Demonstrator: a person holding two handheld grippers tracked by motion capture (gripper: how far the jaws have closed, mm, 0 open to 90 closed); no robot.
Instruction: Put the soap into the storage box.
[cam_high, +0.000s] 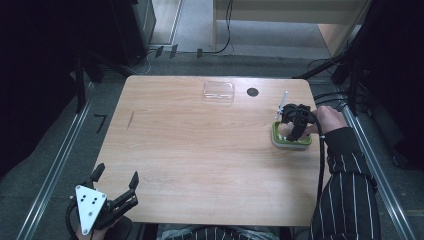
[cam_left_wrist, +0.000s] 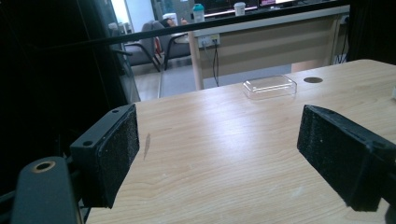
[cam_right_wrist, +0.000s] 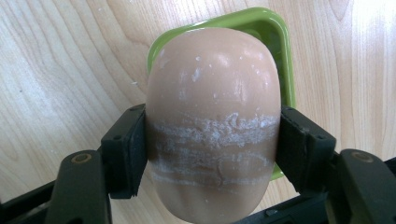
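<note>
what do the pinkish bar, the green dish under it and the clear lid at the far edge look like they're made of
Bar: probably soap, a matte, waxy peach surface with whitish scuffed bands and flakes.
Green dish: likely glossy moulded plastic, with a smooth rounded rim that catches the light; glazed ceramic can't be ruled out.
Clear lid: thin transparent plastic; the table grain shows through it.

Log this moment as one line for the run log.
right hand-held gripper: shut on soap bar | soap: over green soap dish | left hand-held gripper: open, nothing between jaws | clear lid: far table edge

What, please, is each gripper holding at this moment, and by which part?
The right gripper clamps the soap across its two long sides, near the middle, over the green dish. The left gripper is open, holding nothing.
</note>
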